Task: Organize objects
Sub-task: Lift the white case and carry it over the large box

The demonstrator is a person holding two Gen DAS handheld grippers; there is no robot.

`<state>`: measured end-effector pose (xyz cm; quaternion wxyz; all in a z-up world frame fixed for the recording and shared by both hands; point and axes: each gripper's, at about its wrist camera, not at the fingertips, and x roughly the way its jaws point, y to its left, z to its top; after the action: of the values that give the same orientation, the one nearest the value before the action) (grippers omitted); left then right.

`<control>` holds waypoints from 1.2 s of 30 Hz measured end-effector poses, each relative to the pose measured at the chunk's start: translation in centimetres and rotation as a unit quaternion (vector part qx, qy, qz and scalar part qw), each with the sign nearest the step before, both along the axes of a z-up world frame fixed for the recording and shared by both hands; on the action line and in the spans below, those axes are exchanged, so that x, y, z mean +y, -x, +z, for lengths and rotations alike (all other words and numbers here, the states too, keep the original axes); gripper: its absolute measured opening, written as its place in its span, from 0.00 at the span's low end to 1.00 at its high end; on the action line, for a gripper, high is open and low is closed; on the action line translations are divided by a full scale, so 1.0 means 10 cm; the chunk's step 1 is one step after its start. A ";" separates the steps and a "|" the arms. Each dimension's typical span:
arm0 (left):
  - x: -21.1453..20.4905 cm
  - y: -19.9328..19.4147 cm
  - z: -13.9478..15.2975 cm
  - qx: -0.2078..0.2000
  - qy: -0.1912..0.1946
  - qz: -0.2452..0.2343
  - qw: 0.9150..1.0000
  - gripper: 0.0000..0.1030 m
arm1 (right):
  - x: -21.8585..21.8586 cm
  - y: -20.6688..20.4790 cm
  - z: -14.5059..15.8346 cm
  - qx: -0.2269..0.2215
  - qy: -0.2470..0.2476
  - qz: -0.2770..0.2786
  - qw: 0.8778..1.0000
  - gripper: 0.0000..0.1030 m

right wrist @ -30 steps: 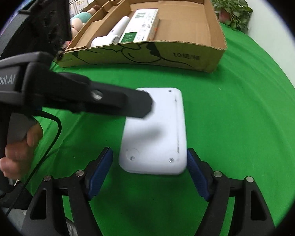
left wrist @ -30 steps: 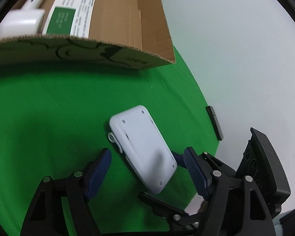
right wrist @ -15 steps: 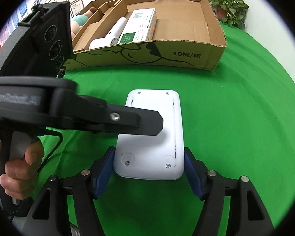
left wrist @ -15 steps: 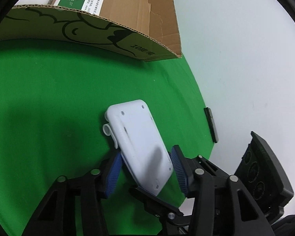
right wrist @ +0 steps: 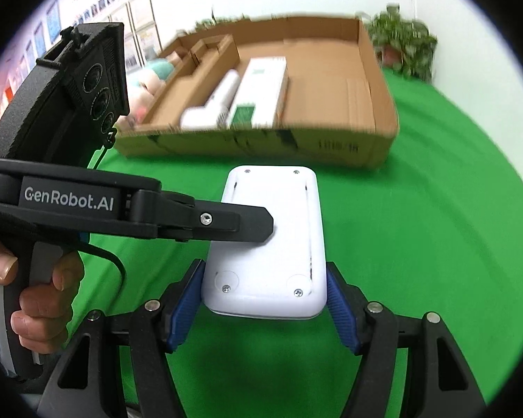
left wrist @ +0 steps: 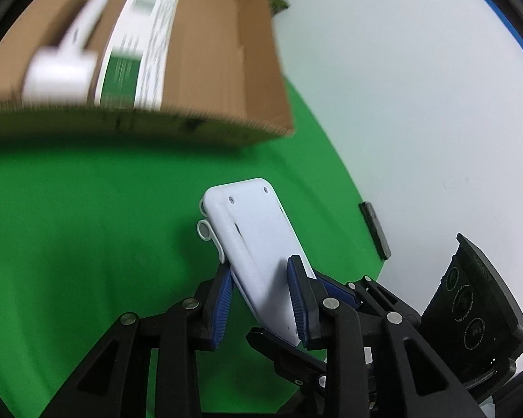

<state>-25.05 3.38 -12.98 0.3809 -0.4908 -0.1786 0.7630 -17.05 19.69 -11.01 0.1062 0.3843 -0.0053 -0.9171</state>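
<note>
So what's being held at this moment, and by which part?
The white device is held by both tools: the right tool clamps its two long sides at the near end, and the left tool grips its left long edge.

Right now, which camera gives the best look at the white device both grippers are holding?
The right wrist view: the white device faces the lens squarely, its screws and seams sharp, though the left gripper covers one edge. The left wrist view shows the device tilted and foreshortened, its lower end hidden between the jaws.
</note>
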 end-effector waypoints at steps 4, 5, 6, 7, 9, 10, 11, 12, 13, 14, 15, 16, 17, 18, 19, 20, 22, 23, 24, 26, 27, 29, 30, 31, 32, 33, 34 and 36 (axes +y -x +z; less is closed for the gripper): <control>-0.10 -0.04 0.45 0.059 0.001 0.004 0.998 0.28 | -0.05 -0.01 0.30 0.070 0.001 0.001 0.998 0.64; -0.11 -0.14 0.56 0.072 0.002 0.005 0.997 0.28 | -0.06 -0.01 0.35 0.083 0.000 0.001 0.997 0.64; -0.12 -0.16 0.69 0.090 0.006 0.005 0.996 0.28 | -0.07 -0.01 0.43 0.100 0.000 0.001 0.995 0.64; -0.11 -0.16 0.80 0.106 0.012 0.005 0.994 0.28 | -0.08 0.00 0.51 0.117 0.000 0.001 0.993 0.64; 0.00 -0.17 1.02 0.137 0.029 0.006 0.990 0.28 | -0.09 0.04 0.63 0.136 0.001 -0.001 0.991 0.64; 0.08 -0.16 1.10 0.147 0.038 0.007 0.988 0.28 | -0.09 0.08 0.68 0.144 0.002 -0.001 0.990 0.64; 0.09 -0.13 1.20 0.159 0.048 0.009 0.986 0.28 | -0.09 0.12 0.73 0.149 0.003 0.000 0.989 0.64; 0.25 -0.07 1.25 0.168 0.054 0.010 0.984 0.28 | -0.08 0.17 0.77 0.153 0.006 0.001 0.988 0.64; 0.29 -0.11 1.25 0.175 0.060 0.010 0.983 0.28 | -0.07 0.23 0.81 0.157 0.011 0.003 0.988 0.64; 0.30 -0.06 1.30 0.180 0.064 0.010 0.982 0.28 | -0.06 0.29 0.84 0.159 0.013 0.004 0.987 0.64; 0.36 0.03 1.36 0.178 0.064 0.011 0.982 0.28 | -0.06 0.36 0.88 0.160 0.012 0.005 0.987 0.64; 0.34 0.16 1.42 0.175 0.065 0.013 0.982 0.28 | -0.04 0.45 0.92 0.160 0.014 0.004 0.987 0.64; 0.38 0.25 1.42 0.172 0.068 0.016 0.983 0.28 | -0.01 0.54 0.95 0.156 0.024 0.004 0.987 0.64; 0.40 0.34 1.46 0.170 0.070 0.017 0.983 0.27 | 0.02 0.62 0.97 0.153 0.032 0.004 0.988 0.64; 0.41 0.43 1.48 0.169 0.071 0.016 0.983 0.27 | 0.05 0.69 0.99 0.150 0.039 0.003 0.988 0.64; 0.43 0.53 1.50 0.168 0.074 0.013 0.983 0.27 | 0.07 0.77 1.00 0.148 0.042 0.001 0.988 0.64; 0.45 0.65 1.57 0.161 0.077 0.011 0.984 0.27 | 0.10 0.90 1.02 0.143 0.046 -0.003 0.989 0.64; 0.46 0.72 1.56 0.159 0.081 0.009 0.984 0.27 | 0.11 0.95 1.03 0.140 0.046 -0.004 0.989 0.64; 0.47 0.81 1.54 0.156 0.084 0.007 0.984 0.27 | 0.12 1.01 1.03 0.136 0.047 -0.004 0.990 0.64; 0.48 0.91 1.53 0.151 0.089 0.004 0.984 0.27 | 0.16 1.10 1.01 0.127 0.053 -0.004 0.990 0.64; 0.49 0.99 1.50 0.146 0.093 0.004 0.985 0.27 | 0.17 1.15 0.99 0.120 0.056 -0.005 0.991 0.64; 0.51 1.14 1.41 0.134 0.097 0.008 0.986 0.26 | 0.22 1.28 0.94 0.101 0.066 -0.005 0.993 0.64; 0.49 1.16 1.33 0.129 0.098 0.008 0.987 0.26 | 0.23 1.33 0.92 0.095 0.070 -0.005 0.993 0.64; 0.50 1.22 1.27 0.122 0.099 0.009 0.988 0.26 | 0.25 1.39 0.88 0.085 0.074 -0.006 0.994 0.64; 0.50 1.27 1.18 0.116 0.101 0.009 0.988 0.25 | 0.26 1.42 0.85 0.078 0.076 -0.005 0.994 0.64; 0.51 1.33 1.08 0.107 0.105 0.008 0.989 0.25 | 0.27 1.45 0.79 0.067 0.080 -0.005 0.995 0.64; 0.52 1.38 1.01 0.096 0.109 0.007 0.989 0.25 | 0.27 1.46 0.73 0.055 0.085 -0.004 0.995 0.64; 0.53 1.47 0.84 0.079 0.114 0.005 0.990 0.24 | 0.28 1.50 0.60 0.033 0.093 -0.006 0.995 0.64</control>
<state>-39.73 8.69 -4.53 0.3317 -0.4684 -0.0623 0.8165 -32.09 22.47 -5.00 0.1363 0.3427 -0.0888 -0.9252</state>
